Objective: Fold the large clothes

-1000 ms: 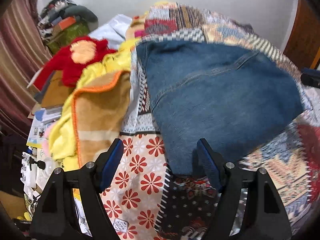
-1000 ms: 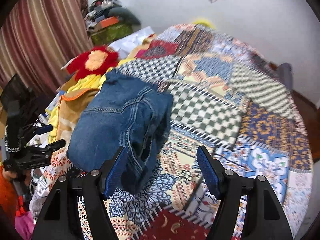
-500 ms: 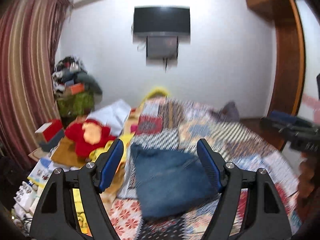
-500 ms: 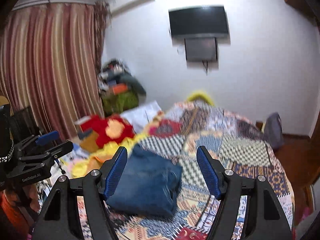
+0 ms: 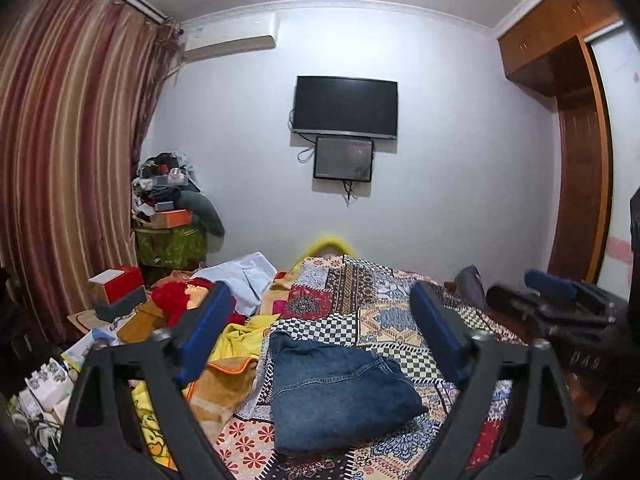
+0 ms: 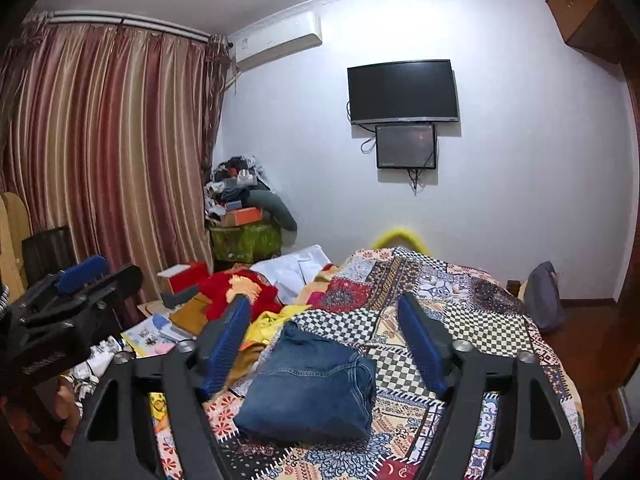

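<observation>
Folded jeans [image 5: 336,392] lying on patchwork bed [image 5: 404,320], lower centre.
Left tool [image 5: 320,344] and right tool [image 6: 324,348]: just widened, gaping, gripping nothing.

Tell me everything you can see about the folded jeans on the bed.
The jeans are mid-blue denim, folded into a compact, roughly rectangular bundle with seams and stitching showing on top. They lie flat on the patchwork bedspread, near its left edge beside a yellow cloth. Only the bedspread plainly touches them; neither pair of tongs holds them.
</observation>
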`<state>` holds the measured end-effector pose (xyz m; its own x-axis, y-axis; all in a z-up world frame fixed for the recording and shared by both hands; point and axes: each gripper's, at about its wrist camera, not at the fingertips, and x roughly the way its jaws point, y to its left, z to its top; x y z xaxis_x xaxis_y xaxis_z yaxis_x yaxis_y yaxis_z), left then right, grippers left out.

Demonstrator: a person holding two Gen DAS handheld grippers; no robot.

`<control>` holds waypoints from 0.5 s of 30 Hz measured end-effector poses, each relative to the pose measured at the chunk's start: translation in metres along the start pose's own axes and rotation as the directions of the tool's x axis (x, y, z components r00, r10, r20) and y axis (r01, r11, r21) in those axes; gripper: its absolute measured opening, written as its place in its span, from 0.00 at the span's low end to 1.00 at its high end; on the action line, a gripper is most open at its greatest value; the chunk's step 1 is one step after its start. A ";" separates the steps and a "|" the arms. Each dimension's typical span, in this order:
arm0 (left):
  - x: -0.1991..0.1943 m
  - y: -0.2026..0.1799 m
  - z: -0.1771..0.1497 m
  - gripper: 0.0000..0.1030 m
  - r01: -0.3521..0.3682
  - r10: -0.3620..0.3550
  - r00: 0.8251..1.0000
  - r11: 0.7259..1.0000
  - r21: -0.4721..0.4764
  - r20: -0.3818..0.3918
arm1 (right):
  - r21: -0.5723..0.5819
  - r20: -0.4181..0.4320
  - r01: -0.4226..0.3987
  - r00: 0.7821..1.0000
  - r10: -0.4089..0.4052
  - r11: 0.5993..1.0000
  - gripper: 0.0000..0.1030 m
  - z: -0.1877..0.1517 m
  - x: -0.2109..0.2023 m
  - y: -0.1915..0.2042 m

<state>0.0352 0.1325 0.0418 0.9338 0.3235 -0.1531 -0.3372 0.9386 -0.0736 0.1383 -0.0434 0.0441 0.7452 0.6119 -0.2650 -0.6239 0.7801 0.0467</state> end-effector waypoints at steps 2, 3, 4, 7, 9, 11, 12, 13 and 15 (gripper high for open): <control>-0.001 0.001 0.000 0.92 -0.007 0.007 1.000 1.000 -0.008 0.002 | -0.003 -0.004 0.012 1.000 -0.012 1.000 0.87 -0.002 0.000 0.003; -0.001 0.001 0.000 0.93 -0.013 0.013 1.000 1.000 -0.006 0.002 | 0.000 -0.003 0.009 1.000 -0.009 1.000 0.88 -0.003 0.000 0.003; -0.001 0.001 -0.001 0.94 -0.019 0.019 1.000 1.000 -0.005 0.003 | 0.003 -0.005 0.005 1.000 -0.005 1.000 0.92 -0.003 0.000 0.003; -0.003 0.000 -0.002 0.99 -0.031 0.031 1.000 1.000 -0.006 0.004 | 0.009 -0.005 0.006 1.000 -0.006 1.000 0.97 -0.005 -0.001 0.004; -0.001 0.000 -0.005 1.00 -0.030 0.030 1.000 1.000 -0.007 -0.003 | 0.002 0.001 0.016 1.000 -0.016 1.000 0.98 -0.005 -0.001 0.006; 0.003 -0.002 -0.006 1.00 -0.027 0.027 1.000 1.000 -0.006 -0.013 | -0.006 0.003 0.025 1.000 -0.025 1.000 0.99 -0.006 -0.002 0.008; 0.004 -0.001 -0.007 1.00 -0.029 0.029 0.999 1.000 -0.008 -0.020 | -0.009 0.005 0.031 1.000 -0.031 0.999 1.00 -0.007 -0.002 0.009; 0.004 -0.002 -0.007 1.00 -0.032 0.032 0.999 0.999 -0.009 -0.022 | -0.013 0.007 0.033 0.999 -0.033 0.999 1.00 -0.006 -0.001 0.010; 0.004 -0.002 -0.008 1.00 -0.037 0.037 0.999 0.999 -0.011 -0.025 | -0.020 0.012 0.036 0.999 -0.036 0.999 1.00 -0.008 -0.002 0.011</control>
<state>0.0387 0.1310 0.0334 0.9174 0.3548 -0.1801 -0.3729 0.9245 -0.0786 0.1282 -0.0369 0.0379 0.7697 0.5851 -0.2554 -0.6013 0.7988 0.0181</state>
